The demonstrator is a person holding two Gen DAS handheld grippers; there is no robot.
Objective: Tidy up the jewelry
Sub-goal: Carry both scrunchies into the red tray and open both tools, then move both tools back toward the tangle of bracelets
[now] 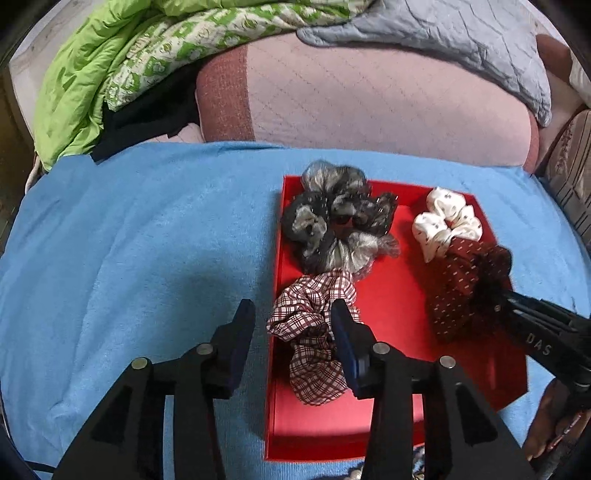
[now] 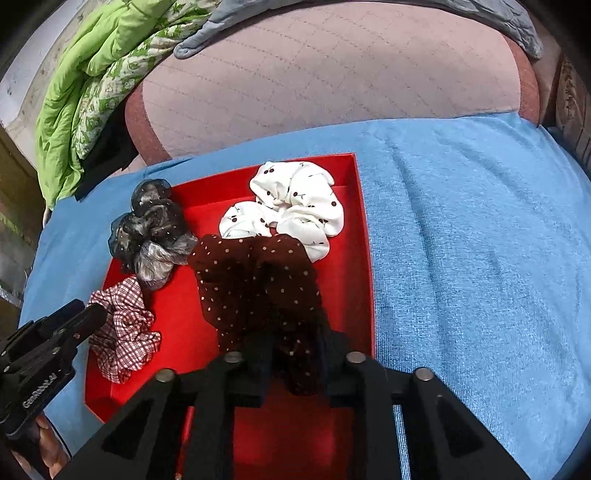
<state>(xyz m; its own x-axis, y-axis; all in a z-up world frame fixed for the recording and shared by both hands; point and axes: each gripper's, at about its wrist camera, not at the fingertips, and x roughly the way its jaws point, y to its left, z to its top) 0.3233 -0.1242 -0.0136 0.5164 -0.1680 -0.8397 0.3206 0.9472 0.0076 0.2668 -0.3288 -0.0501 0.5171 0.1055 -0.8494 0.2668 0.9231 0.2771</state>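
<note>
A red tray (image 1: 399, 314) (image 2: 184, 317) lies on a blue towel. In it are a grey-black sheer scrunchie (image 1: 336, 221) (image 2: 151, 229), a white cherry-print scrunchie (image 1: 447, 221) (image 2: 295, 206) and a red-white plaid scrunchie (image 1: 314, 332) (image 2: 125, 328). My right gripper (image 2: 295, 350) (image 1: 506, 295) is shut on a dark red dotted scrunchie (image 2: 255, 280) (image 1: 461, 291), held over the tray's right side. My left gripper (image 1: 291, 321) (image 2: 92, 314) is open and empty, its right finger over the plaid scrunchie and its left finger over the towel.
The blue towel (image 1: 129, 258) (image 2: 480, 240) covers the bed. Behind it lie a pink quilted cushion (image 1: 369, 103), a green patterned blanket (image 1: 122, 66) and a grey quilt (image 1: 461, 33). More small items peek out below the tray's near edge (image 1: 417, 458).
</note>
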